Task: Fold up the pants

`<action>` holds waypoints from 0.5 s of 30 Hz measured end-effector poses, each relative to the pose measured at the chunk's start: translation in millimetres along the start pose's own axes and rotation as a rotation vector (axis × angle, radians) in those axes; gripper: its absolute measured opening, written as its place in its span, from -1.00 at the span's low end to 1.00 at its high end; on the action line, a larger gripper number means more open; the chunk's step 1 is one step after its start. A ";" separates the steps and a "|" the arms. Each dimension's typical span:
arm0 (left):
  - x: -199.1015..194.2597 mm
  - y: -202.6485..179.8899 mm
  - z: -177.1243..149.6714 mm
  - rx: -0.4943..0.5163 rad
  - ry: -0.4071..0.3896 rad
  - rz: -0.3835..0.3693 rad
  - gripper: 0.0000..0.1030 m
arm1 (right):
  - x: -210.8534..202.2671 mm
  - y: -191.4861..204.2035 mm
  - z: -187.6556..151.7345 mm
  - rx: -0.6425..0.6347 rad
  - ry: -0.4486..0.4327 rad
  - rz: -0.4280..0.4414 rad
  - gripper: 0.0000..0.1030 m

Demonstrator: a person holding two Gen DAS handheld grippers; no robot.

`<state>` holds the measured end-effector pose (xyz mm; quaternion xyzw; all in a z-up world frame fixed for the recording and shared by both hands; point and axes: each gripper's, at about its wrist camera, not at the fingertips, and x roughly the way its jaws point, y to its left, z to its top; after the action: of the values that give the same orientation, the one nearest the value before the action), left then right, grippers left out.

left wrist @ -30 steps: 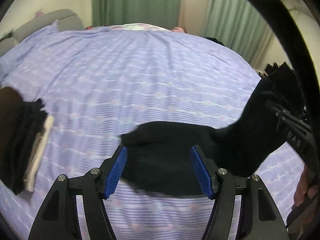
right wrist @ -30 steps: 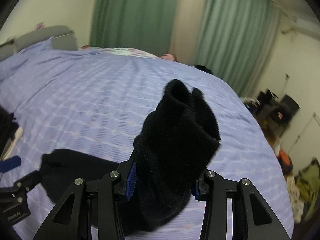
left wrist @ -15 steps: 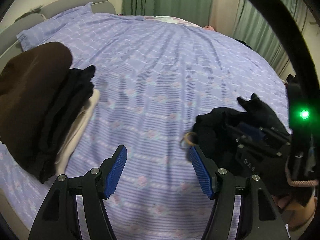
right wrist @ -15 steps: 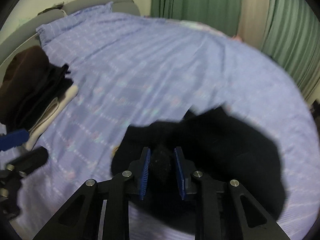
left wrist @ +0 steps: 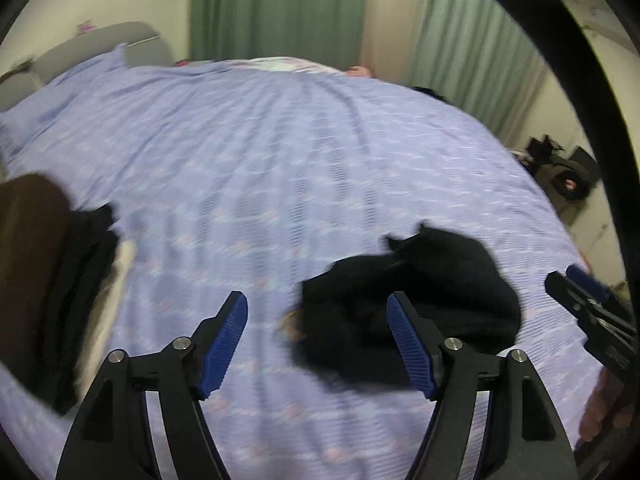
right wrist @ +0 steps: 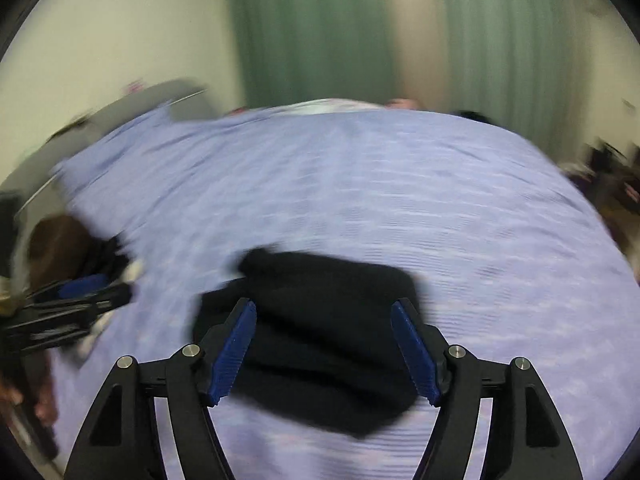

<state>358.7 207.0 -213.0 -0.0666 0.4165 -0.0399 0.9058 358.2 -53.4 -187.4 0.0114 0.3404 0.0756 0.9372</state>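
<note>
The black pants (left wrist: 420, 304) lie bunched in a folded heap on the lilac bedspread (left wrist: 280, 168); they also show in the right wrist view (right wrist: 328, 328). My left gripper (left wrist: 318, 340) is open and empty, above the bed just left of the heap. My right gripper (right wrist: 324, 344) is open and empty, held over the heap. Its tip shows at the right edge of the left wrist view (left wrist: 580, 292). Both views are motion-blurred.
A stack of folded clothes (left wrist: 52, 280), brown on top with black and cream beneath, sits at the bed's left edge. Green curtains (left wrist: 280, 8) hang behind the bed. Dark bags (left wrist: 560, 172) stand on the floor at right.
My right gripper has opened and let go of the pants, which now lie on the bed. Both grippers have pulled back and tilted up.
</note>
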 end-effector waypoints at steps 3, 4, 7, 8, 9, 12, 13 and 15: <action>13.4 -28.0 13.9 0.018 0.005 -0.042 0.56 | 20.3 -54.1 -1.9 0.161 0.057 -0.048 0.37; 18.5 -38.3 18.2 0.021 0.002 -0.058 0.60 | 31.9 -72.6 -3.5 0.237 0.066 -0.042 0.36; 29.5 -58.7 28.4 -0.014 0.003 -0.073 0.71 | 67.4 -93.9 -4.8 0.341 0.108 -0.008 0.26; 34.4 -60.7 31.1 -0.041 0.008 -0.081 0.73 | 77.8 -94.9 -6.3 0.353 0.123 0.007 0.25; 39.1 -61.0 32.1 -0.067 0.017 -0.086 0.77 | 89.7 -94.6 -7.6 0.358 0.144 0.022 0.19; 57.6 -54.0 32.0 -0.187 0.080 -0.098 0.77 | 110.8 -86.7 -19.2 0.341 0.224 0.075 0.15; 64.2 -48.9 29.2 -0.238 0.109 -0.100 0.77 | 109.7 -80.7 -26.3 0.329 0.241 0.080 0.15; 71.3 -43.4 23.4 -0.283 0.142 -0.103 0.77 | 97.4 -72.8 -37.9 0.312 0.227 0.083 0.16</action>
<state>422.1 157.1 -244.7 -0.2120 0.4767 -0.0318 0.8525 417.4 -111.9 -283.8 0.1621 0.4507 0.0613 0.8757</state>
